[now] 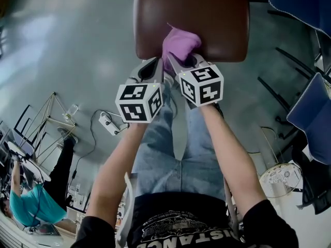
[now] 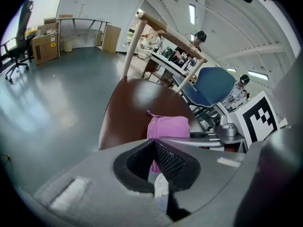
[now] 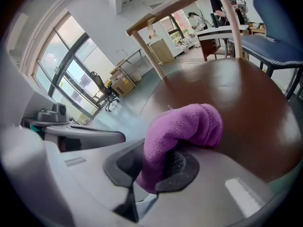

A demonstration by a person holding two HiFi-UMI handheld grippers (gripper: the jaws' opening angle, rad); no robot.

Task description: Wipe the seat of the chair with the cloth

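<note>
1. Black shirt (image 1: 181, 226) of the person fills the bottom edge of the head view, with two bare forearms reaching up the frame over jeans (image 1: 165, 138)
2. Each forearm ends at a marker cube, side by side at the frame's centre, the left cube (image 1: 138, 101) slightly lower than the right cube (image 1: 201, 86)
3. Right tongs (image 1: 181, 63) are clamped on a purple cloth (image 1: 180, 41); in the right gripper view the cloth (image 3: 182, 124) is pinched between the dark pads of the right tongs (image 3: 163, 160) and bulges out past the tips
4. Bunched cloth rests on the near edge of the brown chair seat (image 1: 191, 9), at the upper centre of the head view
5. Left tongs (image 1: 158, 66) sit just beside the cloth's left side; in the left gripper view the left tongs (image 2: 154, 143) have their tips drawn together with nothing gripped, and the cloth (image 2: 168, 126) lies just beyond them on the chair seat (image 2: 137, 103)
6. Glossy chair seat (image 3: 246, 93) spreads across the right half of the right gripper view, with a pale wooden frame (image 3: 156, 22) rising behind it
7. Blue chairs (image 1: 310, 4) stand along the right edge of the head view
8. Grey floor (image 1: 62, 45) takes the upper left, with a white power strip (image 1: 108, 123) lying on it at centre left
9. Lower left corner shows another person in a teal shirt (image 1: 36, 205)
</note>
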